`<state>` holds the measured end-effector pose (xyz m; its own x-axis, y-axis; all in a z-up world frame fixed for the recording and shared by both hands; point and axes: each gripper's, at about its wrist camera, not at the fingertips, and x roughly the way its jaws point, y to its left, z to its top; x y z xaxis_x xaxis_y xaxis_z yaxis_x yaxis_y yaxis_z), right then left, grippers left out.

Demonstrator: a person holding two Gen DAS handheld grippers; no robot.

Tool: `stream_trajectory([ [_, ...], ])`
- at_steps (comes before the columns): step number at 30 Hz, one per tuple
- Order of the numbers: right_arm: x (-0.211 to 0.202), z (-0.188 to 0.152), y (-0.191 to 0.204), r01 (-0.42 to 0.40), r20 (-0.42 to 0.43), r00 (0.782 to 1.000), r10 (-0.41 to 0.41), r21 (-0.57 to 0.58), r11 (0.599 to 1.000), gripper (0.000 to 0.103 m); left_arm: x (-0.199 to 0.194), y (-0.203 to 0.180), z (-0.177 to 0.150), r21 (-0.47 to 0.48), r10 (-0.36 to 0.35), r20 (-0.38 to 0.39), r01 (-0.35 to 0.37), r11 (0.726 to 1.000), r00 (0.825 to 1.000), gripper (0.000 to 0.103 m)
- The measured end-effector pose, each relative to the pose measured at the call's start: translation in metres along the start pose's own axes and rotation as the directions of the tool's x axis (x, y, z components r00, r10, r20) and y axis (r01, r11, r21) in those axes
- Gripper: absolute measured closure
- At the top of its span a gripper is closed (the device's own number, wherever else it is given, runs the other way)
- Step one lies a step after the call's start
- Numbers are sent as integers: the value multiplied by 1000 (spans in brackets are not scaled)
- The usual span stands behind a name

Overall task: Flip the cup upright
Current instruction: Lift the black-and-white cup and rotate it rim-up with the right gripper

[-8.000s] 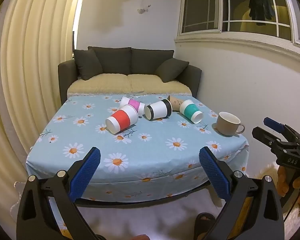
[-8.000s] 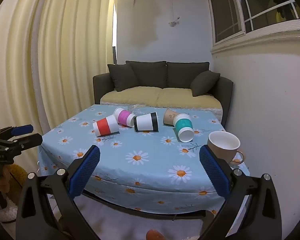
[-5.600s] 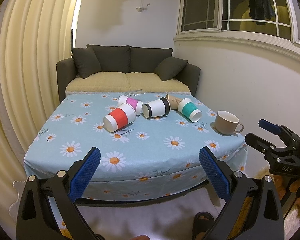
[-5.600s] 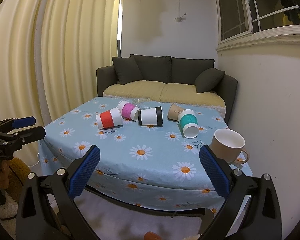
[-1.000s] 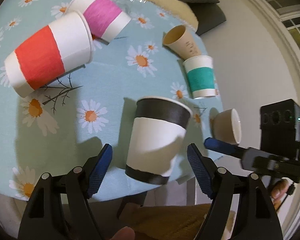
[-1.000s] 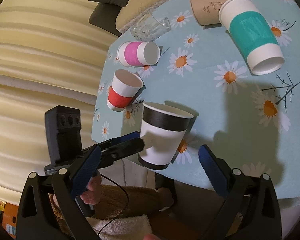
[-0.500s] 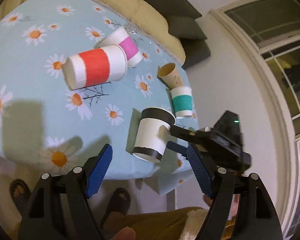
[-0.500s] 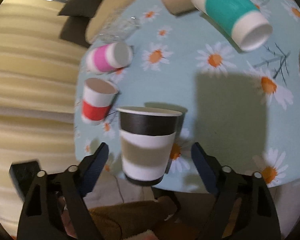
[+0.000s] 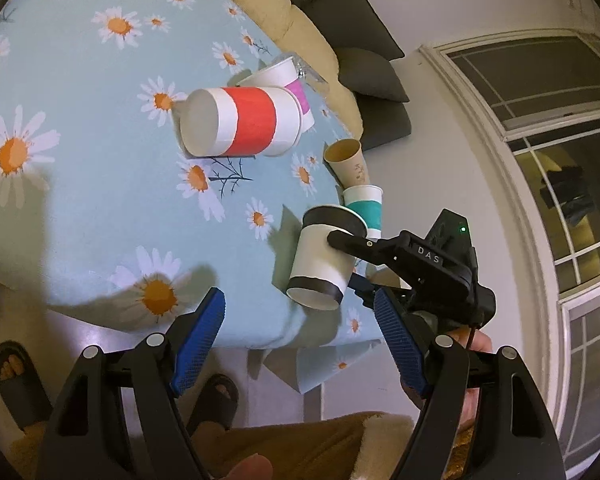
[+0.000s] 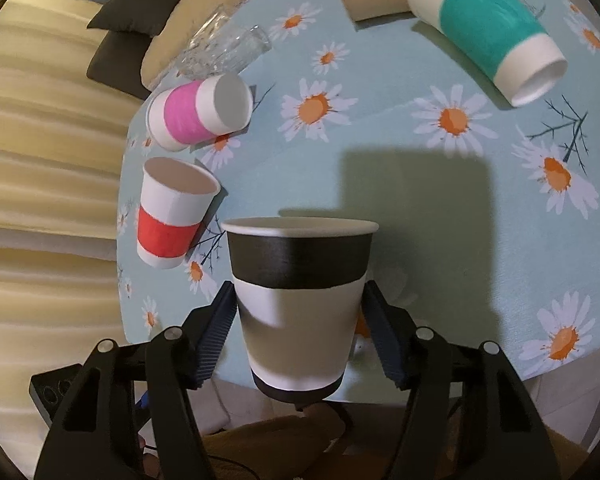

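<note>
Daisy-print cloth in pale blue covers the bench (image 9: 100, 92), with a dark sofa (image 9: 340, 4) and cream cushion beyond its far edge, pleated cream curtains (image 10: 40, 200) to the left and a barred window (image 9: 540, 92) in the white wall to the right. Item in hand: black-banded cup (image 10: 300, 300), mouth up, now seated between the pads of my right tongs (image 10: 300, 332), which press its white middle from both sides; half a second ago those tongs stood wider and off the cup. From the left wrist view the same cup (image 9: 326, 258) sits near the near edge of the bench with the right tongs clamped across it; whether its base rests on the cloth or hangs just clear I cannot tell. My left tongs (image 9: 300, 344) stand open and empty, short of the cup, having let it go a second ago. Judgement: this cup is righted, and handing it over frees the left for the next one. Lying on their sides: red-banded cup (image 9: 240, 122), pink-banded cup (image 10: 198, 114), teal-banded cup (image 10: 488, 28), plain brown cup (image 9: 346, 162), clear glass (image 10: 224, 50).
</note>
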<state>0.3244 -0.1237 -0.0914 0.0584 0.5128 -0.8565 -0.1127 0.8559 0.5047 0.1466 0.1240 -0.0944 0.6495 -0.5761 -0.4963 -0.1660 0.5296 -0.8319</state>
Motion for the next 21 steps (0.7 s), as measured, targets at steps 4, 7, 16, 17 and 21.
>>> stream_trajectory([
  [4, -11, -8, 18, 45, 60, 997, -40, -79, 996, 39, 0, -2, -1, 27, -1, 0, 1, 1000, 1000, 28],
  [7, -30, -24, 42, 106, 186, 980, -66, -211, 972, 39, 1, -4, -2, 45, -5, -4, 5, 999, 1000, 28],
  [16, -75, -83, 79, 184, 510, 856, 89, -460, 869, 39, -11, -22, -4, 167, 48, 74, -59, 984, 996, 28],
  [17, -81, -92, 82, 206, 547, 831, 103, -474, 856, 39, -13, -22, -4, 170, 53, 83, -67, 983, 995, 28],
  [21, -95, -118, 92, 291, 655, 742, 143, -506, 812, 39, -18, -18, 0, 150, 50, 108, -66, 986, 993, 28],
])
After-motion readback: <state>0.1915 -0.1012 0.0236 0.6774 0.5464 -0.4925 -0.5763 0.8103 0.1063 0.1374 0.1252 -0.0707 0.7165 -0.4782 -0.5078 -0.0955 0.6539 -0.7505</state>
